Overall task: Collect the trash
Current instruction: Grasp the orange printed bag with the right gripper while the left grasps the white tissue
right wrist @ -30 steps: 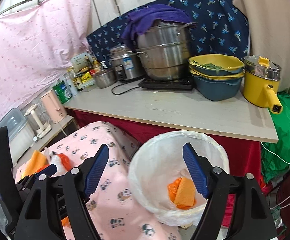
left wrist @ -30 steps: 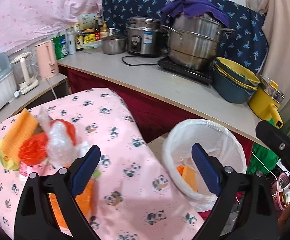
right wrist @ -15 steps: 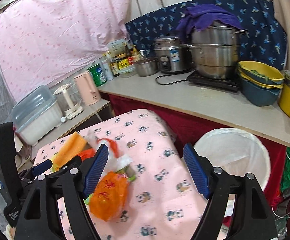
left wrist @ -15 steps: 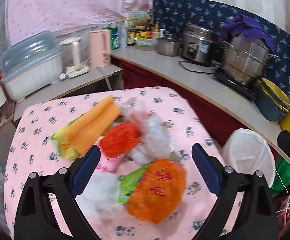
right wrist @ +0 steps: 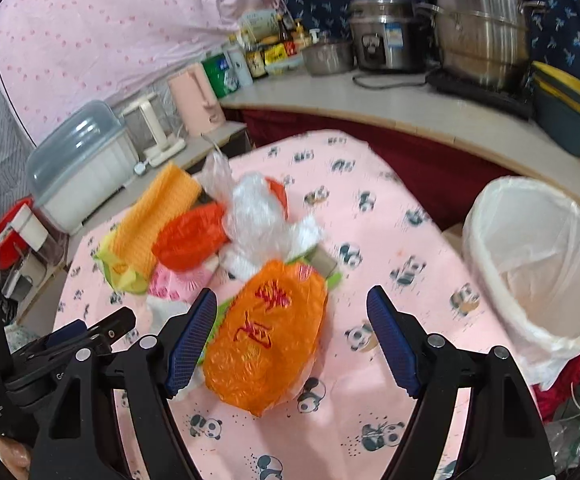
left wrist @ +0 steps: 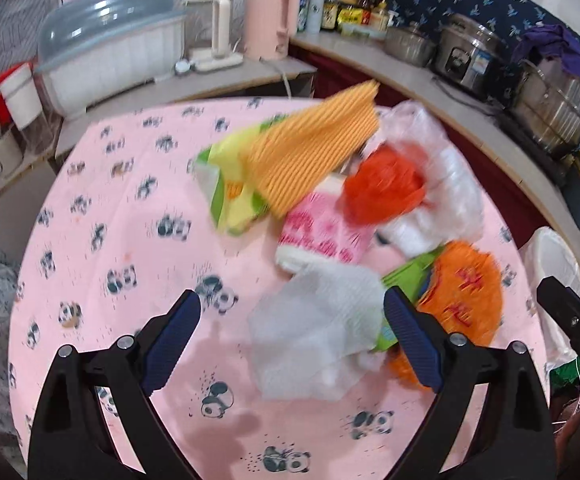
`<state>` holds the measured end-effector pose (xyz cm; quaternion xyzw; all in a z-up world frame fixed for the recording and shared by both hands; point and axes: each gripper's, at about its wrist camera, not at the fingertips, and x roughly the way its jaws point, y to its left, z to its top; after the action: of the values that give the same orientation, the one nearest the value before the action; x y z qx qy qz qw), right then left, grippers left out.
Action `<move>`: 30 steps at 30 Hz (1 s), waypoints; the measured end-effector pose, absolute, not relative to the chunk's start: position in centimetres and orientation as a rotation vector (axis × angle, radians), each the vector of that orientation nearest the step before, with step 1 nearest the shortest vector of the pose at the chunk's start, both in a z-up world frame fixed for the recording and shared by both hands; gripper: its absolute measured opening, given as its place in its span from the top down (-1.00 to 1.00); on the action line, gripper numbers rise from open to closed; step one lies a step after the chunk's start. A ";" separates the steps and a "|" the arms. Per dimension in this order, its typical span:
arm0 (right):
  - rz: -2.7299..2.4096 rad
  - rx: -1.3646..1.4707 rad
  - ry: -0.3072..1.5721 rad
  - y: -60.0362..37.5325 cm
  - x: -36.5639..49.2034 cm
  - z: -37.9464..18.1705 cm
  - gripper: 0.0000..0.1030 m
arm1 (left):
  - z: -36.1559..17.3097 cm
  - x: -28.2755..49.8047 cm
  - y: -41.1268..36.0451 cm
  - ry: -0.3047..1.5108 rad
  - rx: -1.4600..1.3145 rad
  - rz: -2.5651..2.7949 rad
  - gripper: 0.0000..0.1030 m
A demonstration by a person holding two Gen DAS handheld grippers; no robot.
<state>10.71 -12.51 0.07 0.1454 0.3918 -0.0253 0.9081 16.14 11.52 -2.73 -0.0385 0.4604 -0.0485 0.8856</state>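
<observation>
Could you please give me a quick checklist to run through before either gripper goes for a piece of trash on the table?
1. Right gripper open and empty: ok, jaws wide apart with nothing pressed between them.
2. Left gripper open and empty: ok.
3. Orange bag lined up for the right gripper: ok, it lies between the open fingers.
4. White tissue within the left gripper's span: ok, just inside its right finger.
5. Bin ready: ok, lined with a white bag, mouth open, beside the table.
6. Grippers clear of each other: cannot tell, they are close side by side.
</observation>
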 end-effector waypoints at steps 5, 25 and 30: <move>-0.056 0.329 0.882 -12.5 11.8 -3.4 -0.44 | -6.8 16.2 12.6 1.063 -0.140 -0.115 -0.72; 0.003 0.363 0.901 -12.1 11.0 -4.3 0.89 | -6.5 15.4 12.2 1.056 -0.183 -0.190 0.85; -0.005 0.365 0.845 -13.2 10.0 -2.0 0.96 | -3.5 14.6 11.7 0.986 -0.170 -0.206 0.87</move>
<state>10.03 -13.19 -1.95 0.1764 0.4077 -0.0025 0.8959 14.55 11.70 -3.47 -0.0813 0.4719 -0.0984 0.8724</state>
